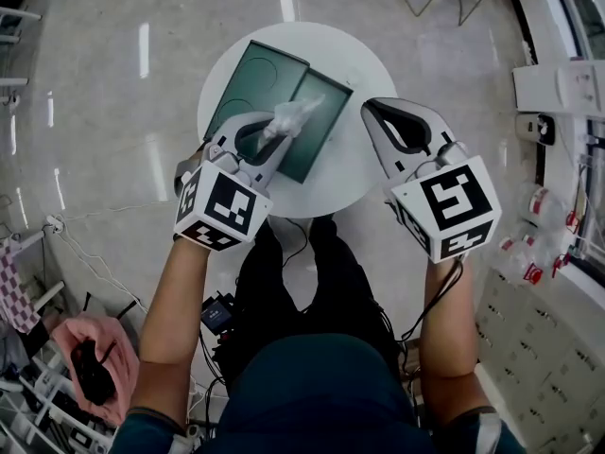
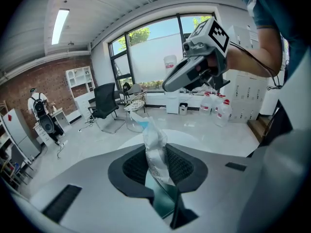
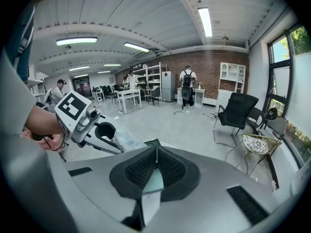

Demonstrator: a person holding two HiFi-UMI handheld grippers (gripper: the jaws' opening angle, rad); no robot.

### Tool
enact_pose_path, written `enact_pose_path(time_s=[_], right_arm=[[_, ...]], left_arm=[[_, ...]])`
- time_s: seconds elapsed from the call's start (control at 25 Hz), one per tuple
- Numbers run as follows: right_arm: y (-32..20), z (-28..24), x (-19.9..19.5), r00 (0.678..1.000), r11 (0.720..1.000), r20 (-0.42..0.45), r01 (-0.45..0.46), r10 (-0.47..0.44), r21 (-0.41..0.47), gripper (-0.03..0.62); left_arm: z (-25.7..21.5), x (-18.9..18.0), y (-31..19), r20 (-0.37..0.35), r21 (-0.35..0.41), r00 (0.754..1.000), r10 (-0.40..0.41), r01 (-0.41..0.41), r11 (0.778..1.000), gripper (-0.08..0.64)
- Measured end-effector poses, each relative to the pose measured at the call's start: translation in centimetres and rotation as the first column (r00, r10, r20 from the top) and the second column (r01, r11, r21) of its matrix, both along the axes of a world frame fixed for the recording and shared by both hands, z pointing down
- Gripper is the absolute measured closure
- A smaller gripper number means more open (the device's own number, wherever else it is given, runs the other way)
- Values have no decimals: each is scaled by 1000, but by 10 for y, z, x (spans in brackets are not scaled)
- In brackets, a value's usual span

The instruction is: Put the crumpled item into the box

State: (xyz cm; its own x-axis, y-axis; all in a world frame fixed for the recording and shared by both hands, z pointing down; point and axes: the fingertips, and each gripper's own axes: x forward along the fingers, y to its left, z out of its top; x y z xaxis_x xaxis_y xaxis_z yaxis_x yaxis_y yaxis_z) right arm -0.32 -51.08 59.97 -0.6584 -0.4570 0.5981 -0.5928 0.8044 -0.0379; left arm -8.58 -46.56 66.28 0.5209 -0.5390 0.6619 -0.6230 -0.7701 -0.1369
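Note:
A dark green box [image 1: 319, 138] lies open on the round white table [image 1: 354, 60], with its lid [image 1: 253, 81] flat beside it on the left. My left gripper [image 1: 275, 132] is shut on a crumpled white item [image 1: 297, 114] and holds it just above the box's near left part. In the left gripper view the crumpled item [image 2: 155, 152] stands up between the pads, with green box [image 2: 164, 199] below. My right gripper [image 1: 371, 109] hovers over the table's right side, shut and empty. In the right gripper view its jaws [image 3: 156, 152] meet, and the crumpled item [image 3: 125, 140] shows at the left.
A person's hand with a black device [image 1: 91, 369] is at the lower left. Cables [image 1: 95, 263] run over the glossy floor. Water bottles [image 2: 217, 106] stand by the window, and office chairs [image 3: 237, 113] and a wire basket chair [image 3: 259, 147] are farther off.

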Motion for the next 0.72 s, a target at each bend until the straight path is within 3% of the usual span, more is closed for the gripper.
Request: enact_pose_path(time_s=[0.48,0.72], right_arm=[[-10,68,0,1000,999,-2,0,0,-53,554],[3,77,-13,1000,998,-3,-3,3,-62,554]], left_arm=[[92,11,-10,5,-102,1000,6,-5,995,466],[110,3,3,1,-129,1000,13,-13,992,465]])
